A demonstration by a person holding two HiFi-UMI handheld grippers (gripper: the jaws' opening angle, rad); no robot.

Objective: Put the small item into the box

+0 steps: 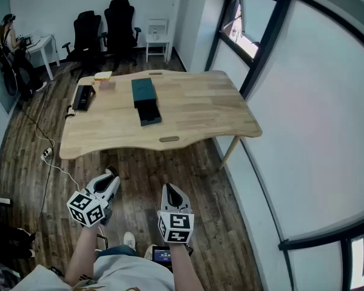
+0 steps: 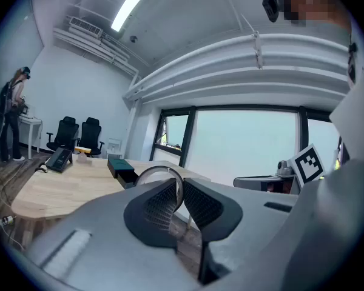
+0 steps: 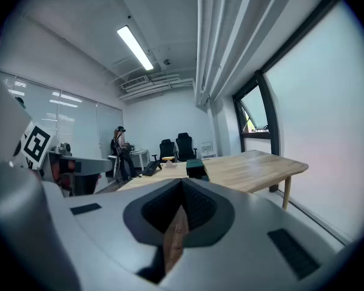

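Note:
A dark teal box lies on the wooden table, its black drawer pulled out toward me. The box also shows in the left gripper view and the right gripper view. Both grippers hang low over the floor, well short of the table's near edge. My left gripper is shut on a small clear ring that sticks up between its pads. My right gripper is shut, tips touching, with nothing in it.
A black device, a yellow item and a pink item lie at the table's far left. Two black chairs and a white side table stand behind. A person stands far left. A glass wall runs along the right.

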